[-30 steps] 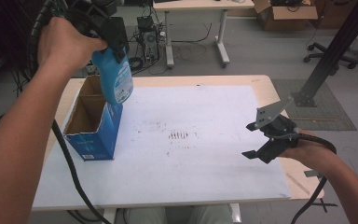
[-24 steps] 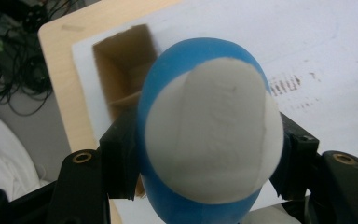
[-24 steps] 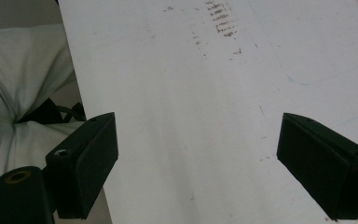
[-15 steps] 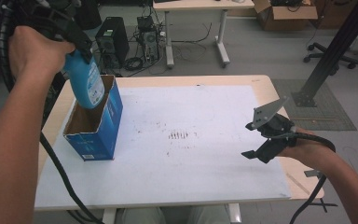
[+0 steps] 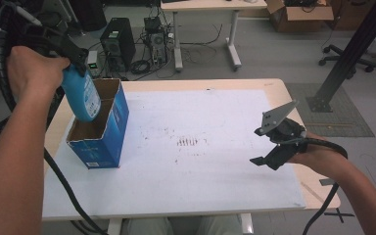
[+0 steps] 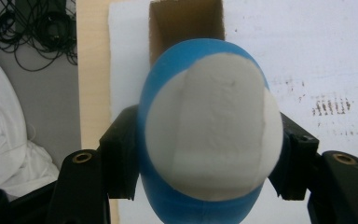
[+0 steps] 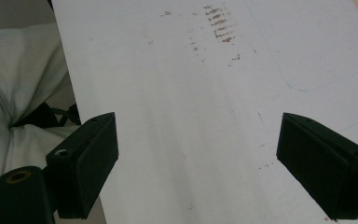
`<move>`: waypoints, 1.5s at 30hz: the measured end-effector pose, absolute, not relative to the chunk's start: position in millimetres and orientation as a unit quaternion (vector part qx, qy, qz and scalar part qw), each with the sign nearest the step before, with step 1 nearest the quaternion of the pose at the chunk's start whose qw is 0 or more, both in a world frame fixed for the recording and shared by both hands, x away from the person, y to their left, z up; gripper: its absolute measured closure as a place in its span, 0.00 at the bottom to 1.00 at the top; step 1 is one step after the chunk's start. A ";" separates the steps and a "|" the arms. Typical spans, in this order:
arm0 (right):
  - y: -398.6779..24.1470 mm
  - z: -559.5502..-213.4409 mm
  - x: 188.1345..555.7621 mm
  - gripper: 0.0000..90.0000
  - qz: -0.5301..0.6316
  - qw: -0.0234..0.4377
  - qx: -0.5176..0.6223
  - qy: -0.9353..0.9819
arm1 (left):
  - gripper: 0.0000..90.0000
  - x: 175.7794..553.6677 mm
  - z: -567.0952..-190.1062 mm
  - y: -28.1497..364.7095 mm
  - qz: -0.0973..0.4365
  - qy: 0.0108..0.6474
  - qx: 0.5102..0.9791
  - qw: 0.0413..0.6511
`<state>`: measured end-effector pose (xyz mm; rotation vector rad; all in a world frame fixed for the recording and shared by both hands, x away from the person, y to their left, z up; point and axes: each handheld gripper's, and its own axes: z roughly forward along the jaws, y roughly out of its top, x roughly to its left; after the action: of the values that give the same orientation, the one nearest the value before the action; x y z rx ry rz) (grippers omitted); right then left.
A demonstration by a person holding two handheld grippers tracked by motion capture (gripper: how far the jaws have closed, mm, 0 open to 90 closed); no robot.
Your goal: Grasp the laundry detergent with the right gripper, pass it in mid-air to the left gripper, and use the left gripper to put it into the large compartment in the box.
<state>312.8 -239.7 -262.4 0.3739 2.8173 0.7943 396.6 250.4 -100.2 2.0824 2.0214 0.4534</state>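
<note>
Blue plastic bottle (image 5: 81, 95), one: clamped between the jaws of the left gripper (image 5: 73, 54), which grips it by the upper end. Its long axis runs near upright, tilted a little, base down. In the left gripper view the pale oval base (image 6: 213, 138) faces the camera, a black jaw pressed to each flank.

Blue cardboard box (image 5: 100, 128), one: open-topped, brown inside, standing on the white sheet (image 5: 196, 181) at the table's left side. The bottle hangs directly over the box's open mouth, its base at or just inside the rim; whether it touches the cardboard cannot be told. The box mouth lies straight below the left gripper, so the coming move is judged a plain descent along the bottle's own axis, with the tilt to be squared so the base clears the near wall.

Right gripper (image 5: 274, 147), one: jaws wide apart, nothing between them, held low over the sheet's right part, well apart from the box. The left hand is far the nearer.

Table (image 5: 284, 98), one: pale wood edge.

Count: two grippers, one bottle, one box.
</note>
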 end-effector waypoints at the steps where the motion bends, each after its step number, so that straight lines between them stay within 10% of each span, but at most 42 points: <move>1: -240.1 -262.6 312.8 0.13 0.268 0.096 0.127 0.950 | 0.42 397.3 -103.5 250.4 0.154 0.685 0.705 0.101; 45: -254.6 -279.2 312.8 0.13 0.255 0.087 0.153 0.951 | 0.42 419.0 -249.1 254.4 0.125 0.677 0.721 0.078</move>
<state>312.8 -254.6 -279.2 0.4544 2.8323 0.7594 419.0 254.4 -249.1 2.1599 2.0271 0.3752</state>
